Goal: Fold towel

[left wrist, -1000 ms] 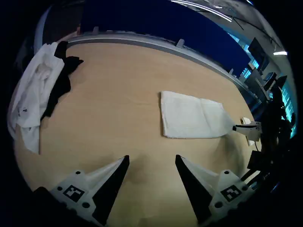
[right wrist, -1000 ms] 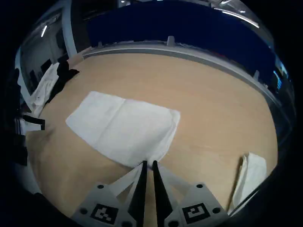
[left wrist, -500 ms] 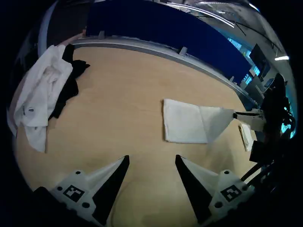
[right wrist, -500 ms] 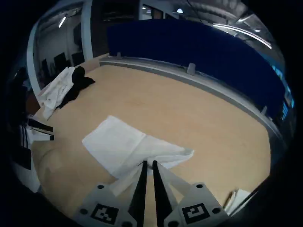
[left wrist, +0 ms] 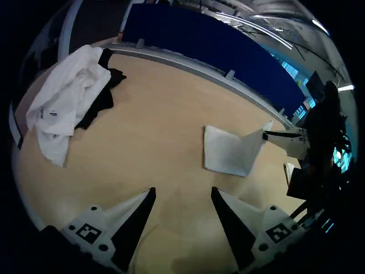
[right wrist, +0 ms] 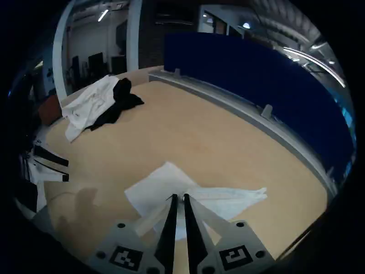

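A broad wooden table (left wrist: 150, 123) is carrying everything, with a blue partition (left wrist: 196, 32) running along its far edge. At one far corner a white garment (left wrist: 64, 100) is lying crumpled over a black garment (left wrist: 104, 97), well apart from the work.

Out on the bare wood the white towel (left wrist: 226, 153) is lying mostly flat. One end is rising off the surface, drawn up to a peak where the right gripper (left wrist: 265, 133) is pinching a corner. In the right gripper view the two fingers of that gripper (right wrist: 176, 197) are sitting almost together, with the towel (right wrist: 155, 189) climbing up between them, so it is clenched on the cloth.

The left gripper (left wrist: 182, 189) is hanging above bare table short of the towel. Its fingers are spread wide and are gripping nothing.

Judging by this, a fold is under way but not finished. The raised end is being carried over the flat part, and it is yet to be laid onto the opposite edge and released. Squaring the edges and any further fold remain to be done.
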